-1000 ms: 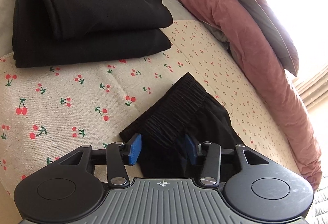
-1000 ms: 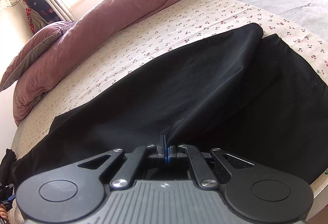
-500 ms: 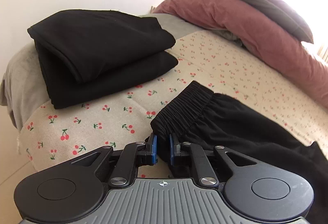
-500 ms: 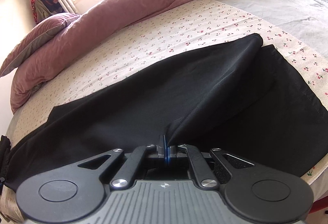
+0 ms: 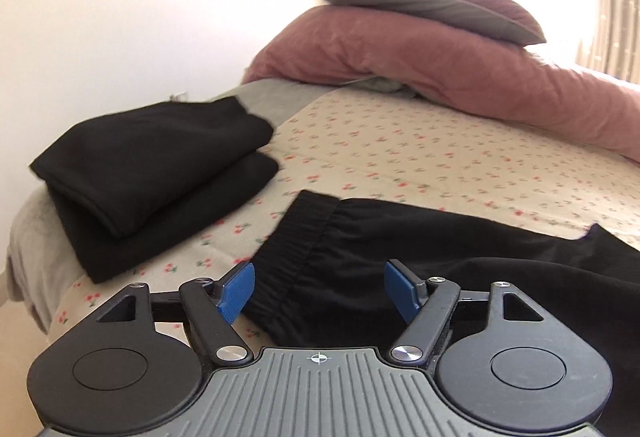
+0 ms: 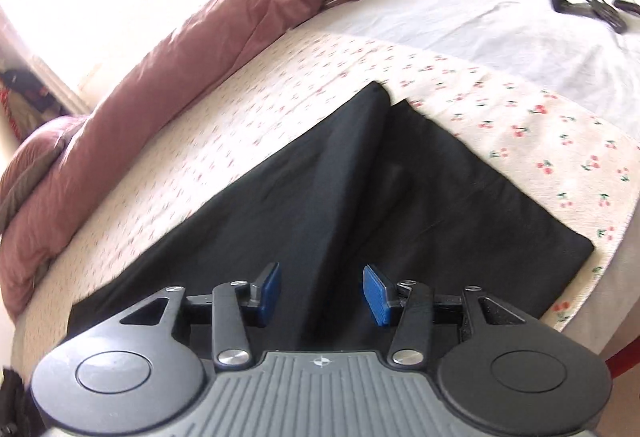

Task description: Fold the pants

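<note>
The left gripper (image 5: 319,291) stood with its blue pads (image 5: 238,291) spread wide, its jaws having just been opening; the ribbed waistband (image 5: 298,237) of the black pants (image 5: 440,257) lay in the gap between them and just ahead, touched by neither pad as far as the view showed. The pants stretched away to that gripper's right across the cherry-print sheet (image 5: 400,165). Ahead and to its left sat a stack of folded black garments (image 5: 152,173), well apart from the waistband. Farther ahead lay a pink duvet (image 5: 440,77) with a pillow (image 5: 420,3) resting on top. The right gripper (image 6: 322,295) also had its jaws parted, having just been opening, with the dark cloth of the pants (image 6: 320,197) lying loose below and ahead of its pads (image 6: 376,295), not pinched. From that gripper the pant legs ran forward, one laid partly over the other, their ends (image 6: 378,93) resting on the cherry-print sheet (image 6: 520,133). The pink duvet (image 6: 180,69) lay ahead to its left, and small dark objects (image 6: 580,1), too blurred to identify, lay far ahead to its right.
</note>
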A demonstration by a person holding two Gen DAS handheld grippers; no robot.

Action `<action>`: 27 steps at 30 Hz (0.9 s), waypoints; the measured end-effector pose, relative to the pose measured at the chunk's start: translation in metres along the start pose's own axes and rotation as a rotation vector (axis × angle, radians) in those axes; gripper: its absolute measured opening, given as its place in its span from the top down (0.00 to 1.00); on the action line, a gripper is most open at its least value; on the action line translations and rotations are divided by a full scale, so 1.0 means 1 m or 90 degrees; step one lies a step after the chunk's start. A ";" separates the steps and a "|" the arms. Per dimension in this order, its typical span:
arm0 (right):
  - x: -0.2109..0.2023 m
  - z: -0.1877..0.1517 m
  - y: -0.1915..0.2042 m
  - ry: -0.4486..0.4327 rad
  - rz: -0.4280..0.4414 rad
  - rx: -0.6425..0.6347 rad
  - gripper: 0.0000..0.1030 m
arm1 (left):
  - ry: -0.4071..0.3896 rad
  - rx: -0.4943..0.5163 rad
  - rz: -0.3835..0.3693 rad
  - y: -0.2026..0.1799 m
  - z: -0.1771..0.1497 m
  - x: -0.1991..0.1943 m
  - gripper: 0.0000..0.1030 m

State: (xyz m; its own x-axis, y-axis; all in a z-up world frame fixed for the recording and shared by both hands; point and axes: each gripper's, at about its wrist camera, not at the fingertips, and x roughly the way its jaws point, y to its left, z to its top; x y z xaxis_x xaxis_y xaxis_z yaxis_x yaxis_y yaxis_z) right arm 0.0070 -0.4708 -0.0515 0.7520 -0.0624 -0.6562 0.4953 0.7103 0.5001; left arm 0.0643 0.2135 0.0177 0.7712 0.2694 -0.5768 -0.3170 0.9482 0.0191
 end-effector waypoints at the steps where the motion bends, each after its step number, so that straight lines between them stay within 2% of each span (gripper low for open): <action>1: 0.000 0.004 -0.010 -0.008 -0.003 0.028 0.57 | -0.007 0.012 -0.028 -0.012 0.000 -0.004 0.27; 3: 0.002 0.010 -0.025 -0.024 -0.013 0.064 0.64 | -0.013 0.032 -0.090 -0.036 -0.002 -0.010 0.27; 7: 0.015 0.018 -0.032 -0.035 -0.028 0.061 0.71 | 0.002 0.079 -0.220 -0.088 -0.010 -0.020 0.26; 12: 0.037 0.032 -0.034 -0.043 -0.043 0.053 0.71 | 0.018 0.152 -0.352 -0.148 -0.031 -0.031 0.26; 16: 0.057 0.036 -0.034 -0.029 -0.037 0.042 0.70 | -0.018 0.256 -0.440 -0.189 -0.056 -0.044 0.25; 18: 0.061 0.037 -0.028 -0.035 -0.057 0.009 0.85 | -0.038 0.310 -0.470 -0.206 -0.070 -0.049 0.25; 19: 0.061 0.037 -0.025 -0.034 -0.063 -0.004 0.95 | -0.044 0.329 -0.485 -0.212 -0.076 -0.051 0.25; 22: 0.045 0.039 -0.019 -0.040 -0.077 -0.027 0.96 | -0.036 0.375 -0.544 -0.226 -0.093 -0.055 0.25; 27: -0.005 0.038 -0.022 -0.110 -0.112 -0.074 0.96 | -0.060 0.450 -0.643 -0.228 -0.110 -0.071 0.25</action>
State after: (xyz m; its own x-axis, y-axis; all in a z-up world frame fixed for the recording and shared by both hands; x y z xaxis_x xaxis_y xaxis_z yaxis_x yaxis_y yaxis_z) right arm 0.0093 -0.5124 -0.0378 0.7274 -0.3031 -0.6157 0.5784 0.7536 0.3124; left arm 0.0215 -0.0405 -0.0353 0.5426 -0.6528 -0.5287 0.7885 0.6128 0.0525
